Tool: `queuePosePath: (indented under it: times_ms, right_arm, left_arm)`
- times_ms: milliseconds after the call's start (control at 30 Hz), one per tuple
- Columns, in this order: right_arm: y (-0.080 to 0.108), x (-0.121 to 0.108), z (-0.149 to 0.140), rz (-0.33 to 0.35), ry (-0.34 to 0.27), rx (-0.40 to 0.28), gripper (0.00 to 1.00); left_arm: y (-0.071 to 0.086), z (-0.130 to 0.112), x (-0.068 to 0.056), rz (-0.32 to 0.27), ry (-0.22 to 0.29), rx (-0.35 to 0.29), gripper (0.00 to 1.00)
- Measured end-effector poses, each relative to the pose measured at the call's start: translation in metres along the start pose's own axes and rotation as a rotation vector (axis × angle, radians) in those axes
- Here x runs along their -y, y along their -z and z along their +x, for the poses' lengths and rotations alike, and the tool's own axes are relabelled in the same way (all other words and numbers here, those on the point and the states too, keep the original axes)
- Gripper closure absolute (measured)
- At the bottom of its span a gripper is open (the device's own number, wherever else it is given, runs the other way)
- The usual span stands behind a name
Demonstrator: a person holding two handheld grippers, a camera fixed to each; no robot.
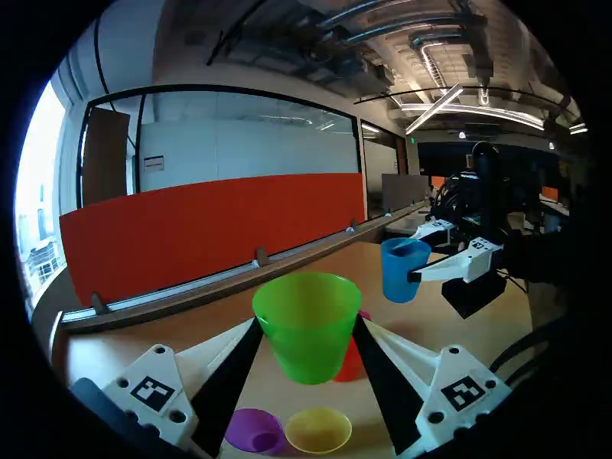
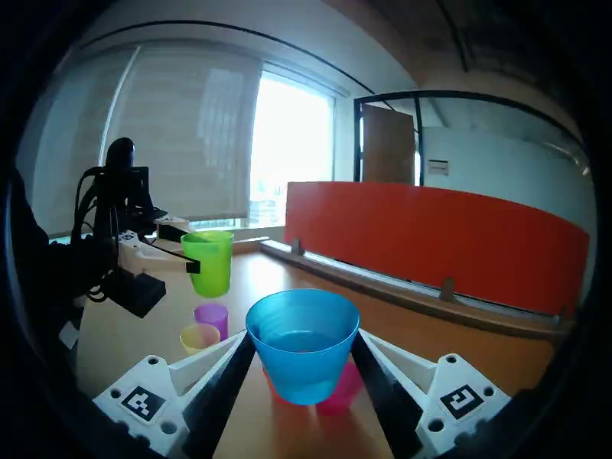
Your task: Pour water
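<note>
Closest in, your right claw is clenched on the blue cup, one finger pressed to each side of its wall. The cup hangs upright, clear of the surface. What looks like water sits well below its rim.

Your left claw grasps the green cup the same way: long axis vertical, mouth up, lifted off the surface. I cannot tell whether anything is in it.

Just beneath and beyond the held cups, four small cups stand on the surface. A purple cup and a yellow cup stand side by side. A red cup and a pink cup are half hidden behind the held ones. That makes six cups in all, two in your claws and four standing.

What the pour hinges on is where the green cup lies from your right claw. In the right gripper view it is ahead and off to the left, at roughly the same height, with open air between the two cups. In the left gripper view the blue cup is ahead and to the right.

As I judge it, you would bring the blue rim over the green mouth before tipping. Tip toward the green cup and keep that one level.

Farthest off, an orange divider runs along the far edge of the surface.
</note>
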State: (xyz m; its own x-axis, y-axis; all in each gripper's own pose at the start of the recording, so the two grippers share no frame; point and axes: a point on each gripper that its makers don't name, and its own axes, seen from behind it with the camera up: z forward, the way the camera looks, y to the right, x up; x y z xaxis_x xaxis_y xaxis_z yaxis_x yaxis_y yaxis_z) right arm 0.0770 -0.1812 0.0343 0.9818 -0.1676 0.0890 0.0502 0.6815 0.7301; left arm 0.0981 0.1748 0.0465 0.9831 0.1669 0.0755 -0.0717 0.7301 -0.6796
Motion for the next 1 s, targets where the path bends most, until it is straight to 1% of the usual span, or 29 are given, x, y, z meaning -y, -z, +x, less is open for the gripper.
queuePosePath:
  times_ms: [200, 500, 1000]
  right_arm:
    - [-0.001, 0.000, 0.004, 0.001, 0.004, -0.019, 0.11]
    - [-0.004, 0.001, 0.012, 0.006, -0.006, -0.042, 0.11]
    - [-0.008, 0.007, 0.024, 0.023, 0.008, -0.048, 0.11]
  left_arm:
    - [0.000, 0.002, -0.001, 0.000, 0.000, -0.008, 0.16]
    - [0.003, 0.001, -0.004, -0.007, -0.002, -0.009, 0.16]
    - [0.006, -0.002, -0.004, -0.013, 0.009, -0.021, 0.16]
